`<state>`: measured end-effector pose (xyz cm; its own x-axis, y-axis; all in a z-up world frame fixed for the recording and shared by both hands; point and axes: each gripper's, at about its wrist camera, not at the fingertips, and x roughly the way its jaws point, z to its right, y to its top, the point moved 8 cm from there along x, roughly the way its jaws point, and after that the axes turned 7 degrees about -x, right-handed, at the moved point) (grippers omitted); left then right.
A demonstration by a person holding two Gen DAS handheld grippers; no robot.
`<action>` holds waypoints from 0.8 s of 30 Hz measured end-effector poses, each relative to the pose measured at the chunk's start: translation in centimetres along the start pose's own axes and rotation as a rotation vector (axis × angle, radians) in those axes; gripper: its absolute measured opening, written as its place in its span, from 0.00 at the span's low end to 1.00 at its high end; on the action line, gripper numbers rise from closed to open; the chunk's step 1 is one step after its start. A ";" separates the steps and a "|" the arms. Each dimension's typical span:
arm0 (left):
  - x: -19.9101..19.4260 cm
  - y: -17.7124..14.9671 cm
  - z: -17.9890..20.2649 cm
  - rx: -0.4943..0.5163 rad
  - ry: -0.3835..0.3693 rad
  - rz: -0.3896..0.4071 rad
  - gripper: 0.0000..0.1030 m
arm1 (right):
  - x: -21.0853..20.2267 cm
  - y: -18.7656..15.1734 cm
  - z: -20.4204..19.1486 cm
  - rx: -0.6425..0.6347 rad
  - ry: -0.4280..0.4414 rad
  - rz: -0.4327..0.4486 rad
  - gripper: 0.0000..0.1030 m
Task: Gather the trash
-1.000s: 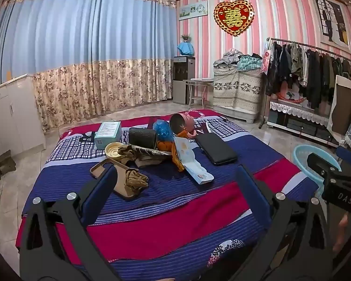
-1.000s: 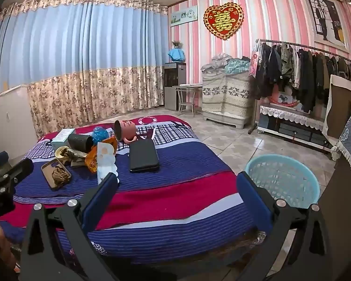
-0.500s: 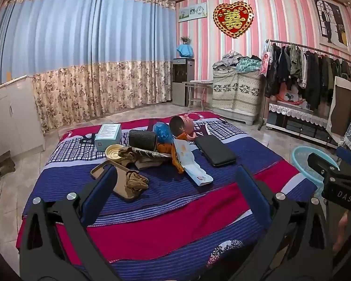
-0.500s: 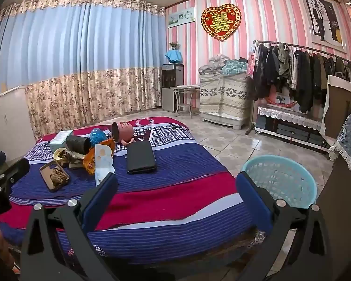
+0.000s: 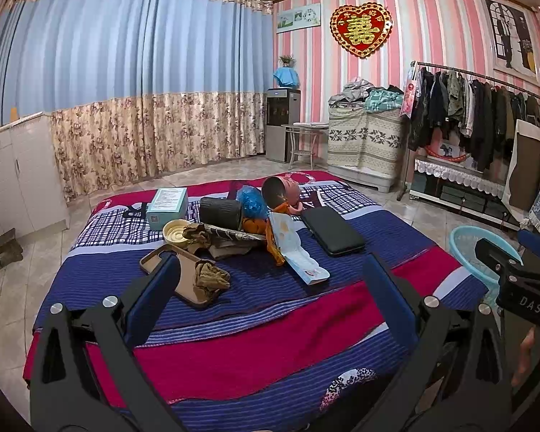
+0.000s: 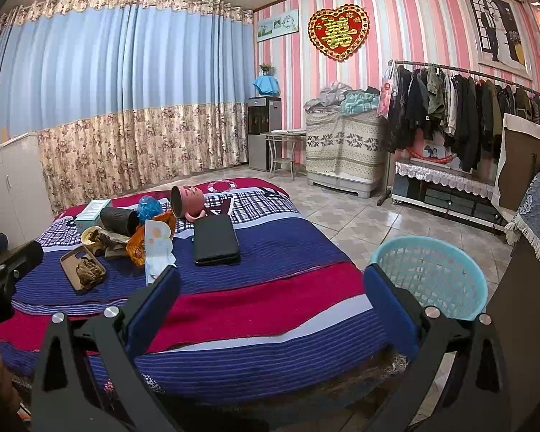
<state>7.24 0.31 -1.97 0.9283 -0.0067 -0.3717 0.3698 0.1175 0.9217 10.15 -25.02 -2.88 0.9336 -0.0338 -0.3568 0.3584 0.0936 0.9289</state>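
Observation:
A heap of items lies mid-bed: a brown tray (image 5: 183, 280) holding a crumpled brown scrap (image 5: 210, 276), a cream lid (image 5: 176, 231), an orange wrapper (image 5: 270, 241), a pale blue packet (image 5: 295, 252), a blue plastic wad (image 5: 252, 199), a black cup (image 5: 221, 211), a pink pot (image 5: 280, 190) and a teal box (image 5: 167, 203). A turquoise basket (image 6: 432, 277) stands on the floor right of the bed. My left gripper (image 5: 270, 284) is open above the bed's near part, short of the heap. My right gripper (image 6: 270, 295) is open, empty, left of the basket.
A black flat case (image 5: 333, 230) lies right of the heap. The striped bedspread (image 5: 252, 342) covers the low bed. A clothes rack (image 6: 460, 115) lines the right wall; white cabinets (image 5: 14, 172) stand left. Tiled floor (image 6: 345, 216) lies beyond the bed.
Both views shifted only slightly; the right wrist view drifted a little rightward, showing more of the basket. Both grippers stay open and empty.

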 end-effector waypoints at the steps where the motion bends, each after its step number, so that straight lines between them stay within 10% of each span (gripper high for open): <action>1: 0.0 -0.1 0.0 -0.001 -0.001 0.000 0.95 | -0.1 0.0 0.0 0.000 0.000 0.000 0.96; 24: -0.5 0.4 0.0 -0.005 -0.001 -0.001 0.95 | -0.3 0.0 0.3 0.002 0.001 0.004 0.96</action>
<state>6.93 0.35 -1.40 0.9281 -0.0082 -0.3723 0.3705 0.1226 0.9207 9.89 -25.26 -2.71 0.9352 -0.0323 -0.3528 0.3542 0.0922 0.9306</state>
